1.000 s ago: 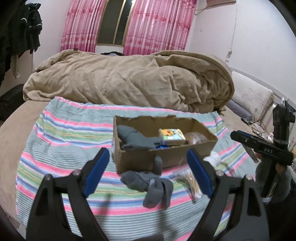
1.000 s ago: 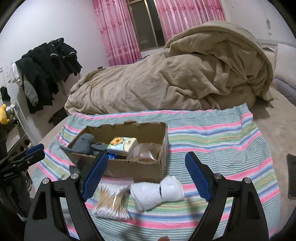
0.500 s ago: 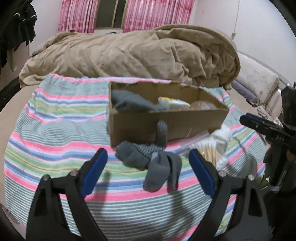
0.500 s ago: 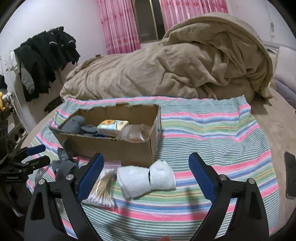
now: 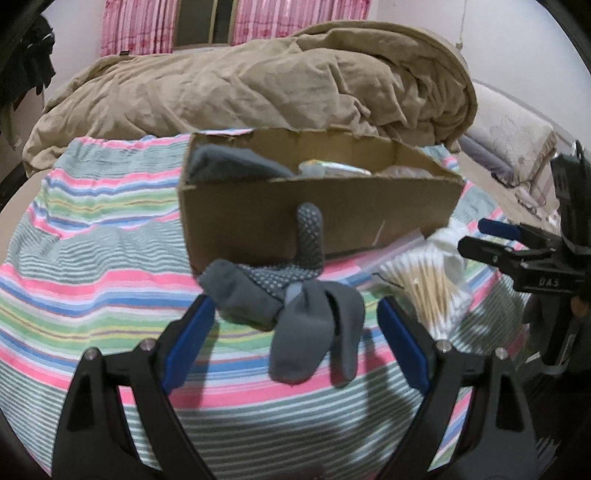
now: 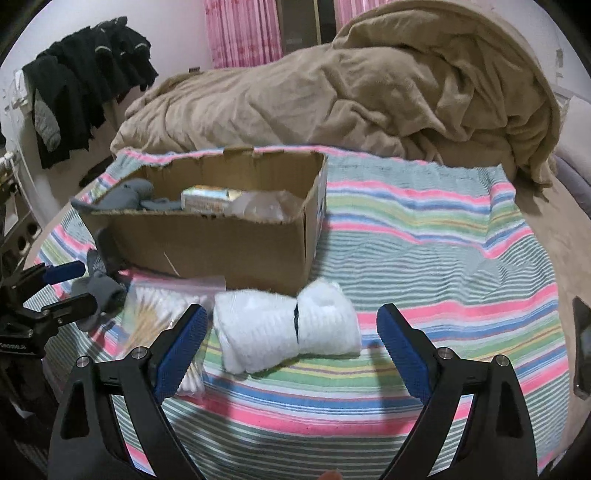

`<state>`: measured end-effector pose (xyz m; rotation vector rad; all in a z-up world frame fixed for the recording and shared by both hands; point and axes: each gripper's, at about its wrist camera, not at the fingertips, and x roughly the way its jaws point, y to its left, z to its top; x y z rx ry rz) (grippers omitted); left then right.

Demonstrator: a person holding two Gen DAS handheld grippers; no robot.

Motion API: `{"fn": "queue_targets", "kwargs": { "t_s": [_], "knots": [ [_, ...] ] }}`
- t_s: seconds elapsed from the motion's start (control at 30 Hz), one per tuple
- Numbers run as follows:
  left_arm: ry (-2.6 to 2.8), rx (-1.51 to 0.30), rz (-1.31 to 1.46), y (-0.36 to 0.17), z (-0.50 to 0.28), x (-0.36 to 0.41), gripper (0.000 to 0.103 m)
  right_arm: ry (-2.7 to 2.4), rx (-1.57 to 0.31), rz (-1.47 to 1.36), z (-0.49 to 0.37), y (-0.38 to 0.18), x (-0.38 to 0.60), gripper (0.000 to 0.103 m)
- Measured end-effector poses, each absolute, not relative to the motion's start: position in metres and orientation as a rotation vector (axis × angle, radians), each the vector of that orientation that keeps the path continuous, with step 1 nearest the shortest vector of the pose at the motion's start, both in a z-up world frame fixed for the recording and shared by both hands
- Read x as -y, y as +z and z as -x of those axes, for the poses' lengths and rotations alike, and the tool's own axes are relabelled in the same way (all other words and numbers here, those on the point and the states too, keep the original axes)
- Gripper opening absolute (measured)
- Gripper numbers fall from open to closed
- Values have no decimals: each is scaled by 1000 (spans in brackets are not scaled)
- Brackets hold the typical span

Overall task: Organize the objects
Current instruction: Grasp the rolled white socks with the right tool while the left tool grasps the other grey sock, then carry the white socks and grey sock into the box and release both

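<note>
A brown cardboard box [image 5: 332, 218] stands on a striped blanket [image 5: 92, 258] and holds grey socks, a small packet and a clear bag. A bundle of grey dotted socks [image 5: 291, 302] lies in front of it, between the open fingers of my left gripper [image 5: 295, 339]. A rolled white sock pair [image 6: 288, 325] lies in front of the box [image 6: 221, 240], between the open fingers of my right gripper [image 6: 291, 347]. A bag of cotton swabs [image 6: 159, 317] lies left of the white socks; it also shows in the left wrist view [image 5: 428, 291].
A heaped tan duvet [image 6: 351, 88] lies behind the box. Dark clothes [image 6: 85, 74] hang at the left wall. Pink curtains [image 5: 140, 29] frame a window. A pillow [image 5: 517, 136] lies at the right. A dark phone [image 6: 583, 343] lies on the bed's right edge.
Both grippers have moved down and forward: the grey socks now sit between the left fingers and the white socks between the right fingers. Both stay open.
</note>
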<state>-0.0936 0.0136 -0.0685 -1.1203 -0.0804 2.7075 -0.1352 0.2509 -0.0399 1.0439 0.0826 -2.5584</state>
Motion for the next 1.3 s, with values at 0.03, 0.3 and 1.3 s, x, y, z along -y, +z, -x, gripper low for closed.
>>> {"fn": "queue_targets", "kwargs": {
  "t_s": [0.03,0.3,1.3],
  "knots": [
    [2704,68,1126,-70,95,-16,91,-2555,-83,-1049,136,-42,-250,95],
    [2720,19,1149,-80,104,-23,90,-2536,-114,-1194,152,-71,-241,95],
    [2726,111,882,-26,62,-16,21,-2603,53,-939,122,-10,-256,75]
  ]
}}
